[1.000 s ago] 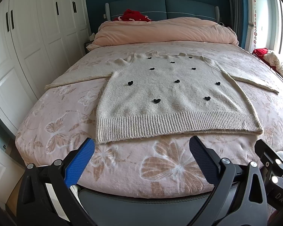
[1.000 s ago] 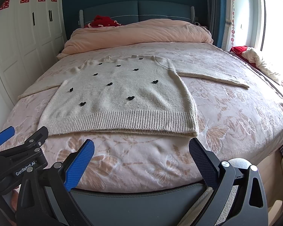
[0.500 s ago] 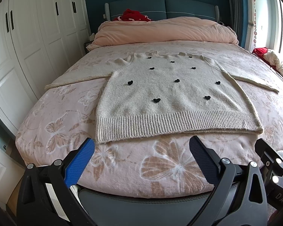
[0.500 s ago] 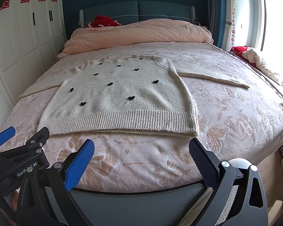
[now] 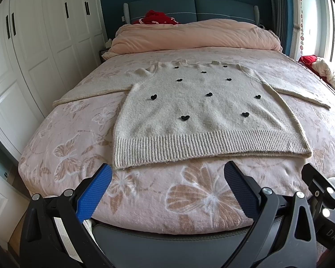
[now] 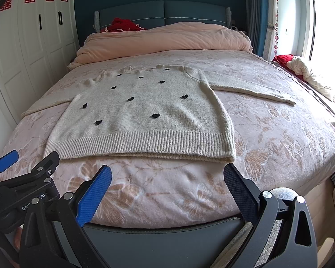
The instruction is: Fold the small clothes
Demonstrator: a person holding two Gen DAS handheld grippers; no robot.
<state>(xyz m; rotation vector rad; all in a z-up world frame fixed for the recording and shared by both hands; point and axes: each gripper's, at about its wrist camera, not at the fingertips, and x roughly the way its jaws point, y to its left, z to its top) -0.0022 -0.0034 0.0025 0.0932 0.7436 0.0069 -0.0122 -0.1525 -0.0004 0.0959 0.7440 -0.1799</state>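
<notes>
On the bed [image 5: 55,147], a cream sweater [image 5: 196,111] is lying flat, sleeves spread.
Soft and floppy, it is probably best pinched at the ribbed hem [image 6: 140,143]; left gripper [image 5: 167,192] and right gripper [image 6: 167,192] are hovering nearby, jaws apart, empty.

Cream sweater [image 6: 143,120] flat on bed [image 6: 279,134], R gripper [image 6: 167,178] open, clear of it

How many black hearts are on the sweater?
10 hearts on the sweater front: two by the collar, one below, then rows of two, three, and two nearest the hem. None seem hidden.
</notes>
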